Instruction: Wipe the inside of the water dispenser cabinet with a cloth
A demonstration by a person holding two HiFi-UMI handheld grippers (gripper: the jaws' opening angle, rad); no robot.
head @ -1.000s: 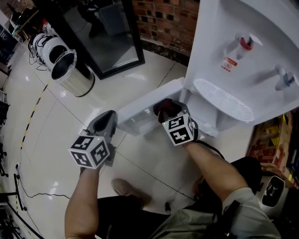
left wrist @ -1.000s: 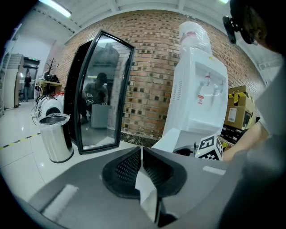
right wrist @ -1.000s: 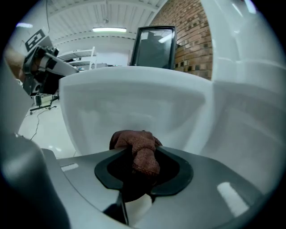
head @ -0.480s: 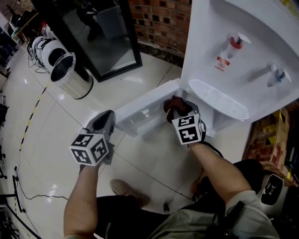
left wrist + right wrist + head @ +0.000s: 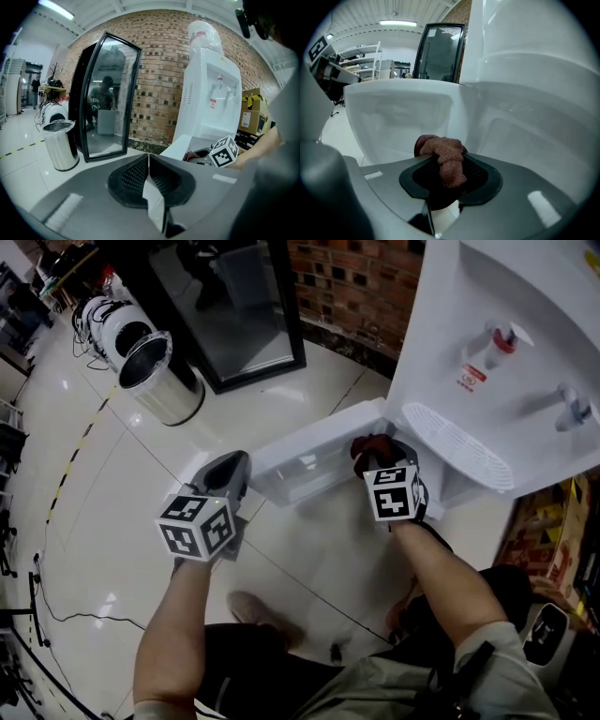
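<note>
The white water dispenser (image 5: 506,343) stands at the right, its lower cabinet door (image 5: 305,454) swung open to the left. My right gripper (image 5: 378,459) is at the cabinet's mouth, shut on a bunched reddish-brown cloth (image 5: 372,446). In the right gripper view the cloth (image 5: 443,157) sticks up between the jaws of the right gripper (image 5: 445,177), close to the door's white inner face (image 5: 398,117) and the cabinet's inner wall (image 5: 529,136). My left gripper (image 5: 228,474) is shut and empty, apart from the door on its left. The left gripper view shows this gripper (image 5: 148,165) with pads together.
A steel bin (image 5: 159,376) and a black-framed glass panel (image 5: 234,306) stand on the glossy tiled floor (image 5: 84,521) at the back left. A brick wall (image 5: 356,287) runs behind. Cardboard boxes (image 5: 553,531) sit right of the dispenser. The person's shoe (image 5: 253,610) is below the door.
My right gripper has carried the cloth to the right, nearer the cabinet's opening by the door's hinge side. The left gripper has kept its place.
</note>
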